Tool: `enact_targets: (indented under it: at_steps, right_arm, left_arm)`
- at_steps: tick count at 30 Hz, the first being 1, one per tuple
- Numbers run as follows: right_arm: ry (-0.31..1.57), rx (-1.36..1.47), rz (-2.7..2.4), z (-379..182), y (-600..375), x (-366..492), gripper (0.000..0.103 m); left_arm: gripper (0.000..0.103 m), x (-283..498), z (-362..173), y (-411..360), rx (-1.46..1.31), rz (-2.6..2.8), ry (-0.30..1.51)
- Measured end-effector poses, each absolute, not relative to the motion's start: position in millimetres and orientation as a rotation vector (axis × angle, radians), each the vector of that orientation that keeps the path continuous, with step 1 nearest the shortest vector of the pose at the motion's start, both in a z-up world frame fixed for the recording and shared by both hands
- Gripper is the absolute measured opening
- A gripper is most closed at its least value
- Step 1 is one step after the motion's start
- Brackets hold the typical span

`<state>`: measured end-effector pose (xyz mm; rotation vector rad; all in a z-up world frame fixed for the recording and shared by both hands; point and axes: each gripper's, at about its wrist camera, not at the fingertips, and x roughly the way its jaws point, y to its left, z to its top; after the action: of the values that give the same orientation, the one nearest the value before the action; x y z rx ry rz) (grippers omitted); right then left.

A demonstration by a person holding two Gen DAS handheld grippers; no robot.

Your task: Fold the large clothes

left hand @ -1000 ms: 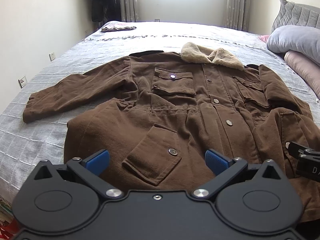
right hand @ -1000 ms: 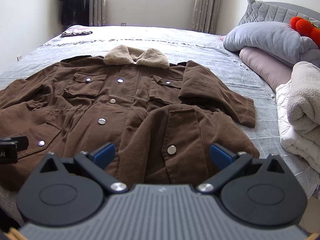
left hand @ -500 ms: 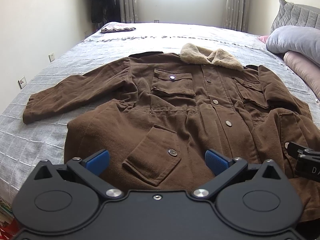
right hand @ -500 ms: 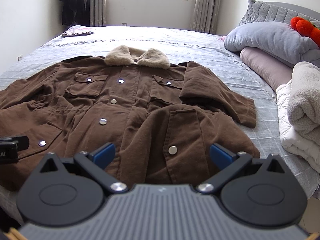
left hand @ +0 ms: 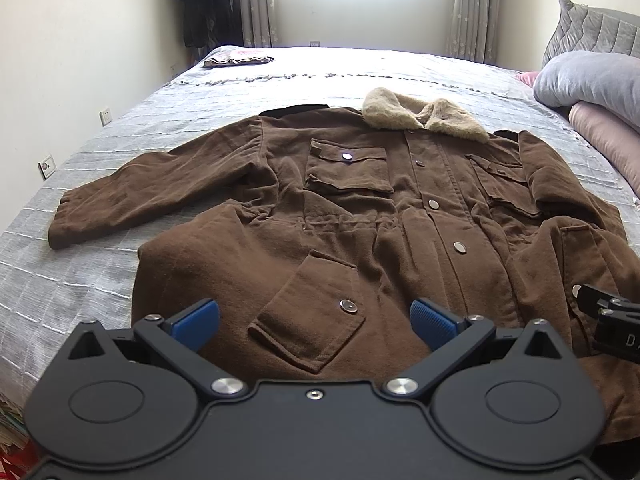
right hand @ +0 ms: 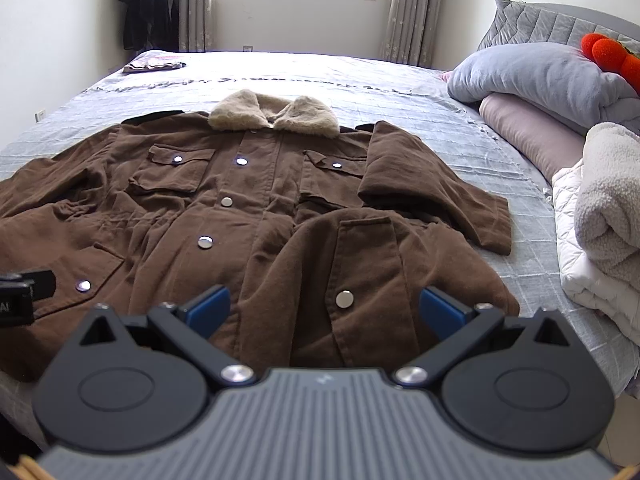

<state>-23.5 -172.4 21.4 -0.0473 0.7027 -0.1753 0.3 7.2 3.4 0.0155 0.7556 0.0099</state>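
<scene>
A large brown coat [left hand: 360,208] [right hand: 248,208] with a beige fur collar [left hand: 424,118] [right hand: 274,117] lies face up and buttoned on the grey bed [left hand: 120,140]. Its left sleeve [left hand: 152,188] stretches out to the side; the right sleeve [right hand: 436,184] lies angled beside the body. My left gripper [left hand: 316,318] hovers open above the hem near a lower flap pocket [left hand: 312,316]. My right gripper [right hand: 326,306] is open too, over the other lower pocket [right hand: 360,284]. Neither holds anything. Each gripper's black tip shows at the edge of the other's view.
Grey and pink pillows [right hand: 536,80] and a folded white blanket stack [right hand: 600,216] crowd the right side of the bed, with a red plush toy [right hand: 608,52] behind. A small folded cloth [left hand: 238,57] lies at the far left corner. Dark clothes [right hand: 148,8] hang by the window.
Both views have crept very slightly; the coat and both open grippers stay as they were.
</scene>
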Motion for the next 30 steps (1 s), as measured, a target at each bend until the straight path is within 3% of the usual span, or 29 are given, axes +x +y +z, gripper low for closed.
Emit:
enact_targets:
  at_steps: [30]
  right_arm:
    - [0.639, -0.127, -0.19, 25, -177, -23, 0.103]
  left_arm:
    - [0.103, 6, 1, 32, 0.044, 0.079, 0.73]
